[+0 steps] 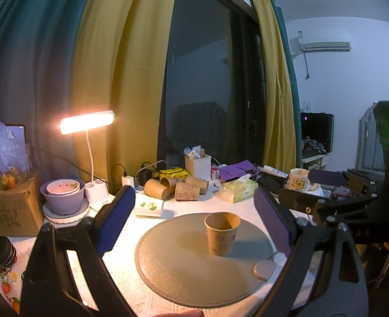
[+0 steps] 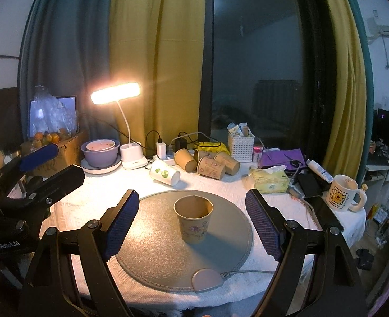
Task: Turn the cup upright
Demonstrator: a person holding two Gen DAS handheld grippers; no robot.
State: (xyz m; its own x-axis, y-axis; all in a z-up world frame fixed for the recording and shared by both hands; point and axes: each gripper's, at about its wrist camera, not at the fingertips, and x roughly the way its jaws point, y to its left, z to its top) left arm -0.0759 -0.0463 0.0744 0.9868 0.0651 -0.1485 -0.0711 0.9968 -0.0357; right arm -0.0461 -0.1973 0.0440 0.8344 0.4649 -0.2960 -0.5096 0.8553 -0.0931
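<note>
Now the paper cup (image 2: 193, 219) stands upright, mouth up, on the round grey mat (image 2: 152, 259) in the middle of the worktop (image 2: 94, 185), a little toward the mat's far edge, and neither of my claws touches it. My right claw (image 2: 191, 222) is spread wide with the cup between its blue pads but clear of both, and my left claw (image 1: 194, 222) is spread just as wide and holds nothing. Along the worktop's far edge lie several tipped-over paper cups (image 2: 207, 162), with a lit desk lamp (image 2: 116, 93) toward the far left corner and a cartoon mug (image 2: 343, 192) at the right edge.
</note>
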